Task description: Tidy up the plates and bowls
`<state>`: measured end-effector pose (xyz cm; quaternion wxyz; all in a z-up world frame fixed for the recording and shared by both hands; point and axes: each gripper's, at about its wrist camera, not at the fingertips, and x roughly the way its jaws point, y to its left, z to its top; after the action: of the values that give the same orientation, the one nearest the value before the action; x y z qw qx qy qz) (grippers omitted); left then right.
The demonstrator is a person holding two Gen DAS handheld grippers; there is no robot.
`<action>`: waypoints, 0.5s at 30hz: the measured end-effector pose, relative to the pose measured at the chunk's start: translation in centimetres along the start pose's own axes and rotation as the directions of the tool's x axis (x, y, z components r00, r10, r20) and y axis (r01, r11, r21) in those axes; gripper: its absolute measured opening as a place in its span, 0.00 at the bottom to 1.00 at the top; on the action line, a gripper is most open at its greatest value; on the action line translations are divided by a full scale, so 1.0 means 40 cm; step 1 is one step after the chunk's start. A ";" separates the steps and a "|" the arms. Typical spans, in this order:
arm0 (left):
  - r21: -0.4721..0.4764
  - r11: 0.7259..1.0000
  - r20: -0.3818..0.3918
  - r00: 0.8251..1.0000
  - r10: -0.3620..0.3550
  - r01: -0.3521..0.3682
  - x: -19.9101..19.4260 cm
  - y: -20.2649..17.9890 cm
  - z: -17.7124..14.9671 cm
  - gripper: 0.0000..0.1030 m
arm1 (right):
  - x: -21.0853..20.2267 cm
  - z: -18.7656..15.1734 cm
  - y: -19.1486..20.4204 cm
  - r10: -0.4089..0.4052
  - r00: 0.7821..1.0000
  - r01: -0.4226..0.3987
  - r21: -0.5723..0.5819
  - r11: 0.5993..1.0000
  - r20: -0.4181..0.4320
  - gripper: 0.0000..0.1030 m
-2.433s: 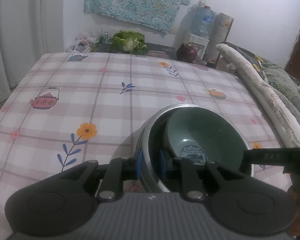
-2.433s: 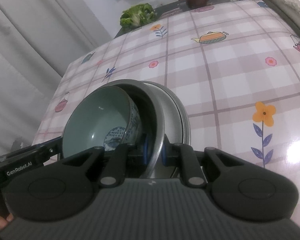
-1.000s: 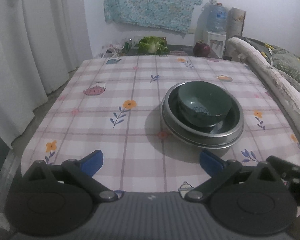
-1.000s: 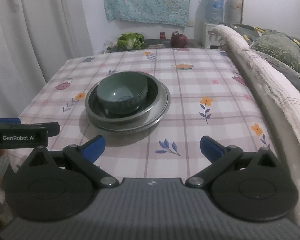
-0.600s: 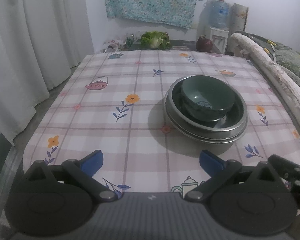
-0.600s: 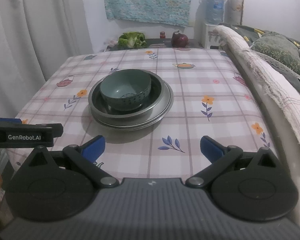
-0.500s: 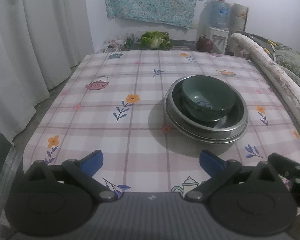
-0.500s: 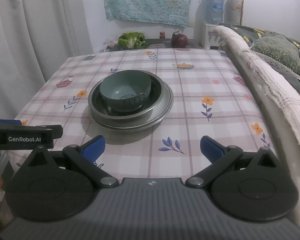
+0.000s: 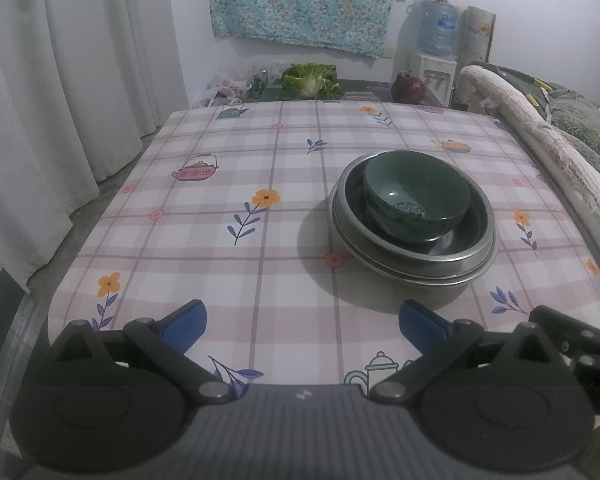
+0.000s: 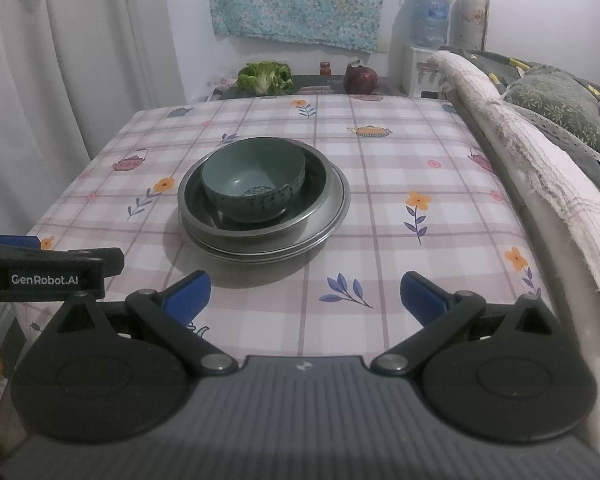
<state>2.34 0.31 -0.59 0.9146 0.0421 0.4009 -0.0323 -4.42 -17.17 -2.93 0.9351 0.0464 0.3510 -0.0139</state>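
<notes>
— Why do the left gripper [image 9: 302,322] and right gripper [image 10: 305,294] hang wide apart, empty, at the table's [image 9: 220,272] near edge?
— The stack looks finished: a green bowl [image 10: 254,184] sits nested inside steel plates [image 10: 332,204] mid-table.
— Its look?
— Glazed green, speckled outside, patterned base, upright.

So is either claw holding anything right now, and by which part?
Nothing is held. The left claw and right claw are both open, apart from the green bowl stacked in the metal plates.
</notes>
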 end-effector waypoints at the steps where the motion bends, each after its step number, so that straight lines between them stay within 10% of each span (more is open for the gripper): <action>1: 0.000 1.000 -0.001 1.000 0.000 0.000 -0.001 0.001 -0.002 1.00 | 0.001 -0.001 0.001 0.000 1.000 0.000 0.001 1.000 -0.002 0.99; 15: -0.004 1.000 0.000 1.000 0.012 -0.012 -0.004 0.009 -0.005 1.00 | 0.004 -0.005 0.002 0.003 1.000 -0.003 0.002 1.000 -0.008 0.99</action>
<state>2.15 0.68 -0.59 0.9149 0.0428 0.4006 -0.0261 -4.44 -17.07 -3.18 0.9337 0.0480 0.3545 -0.0128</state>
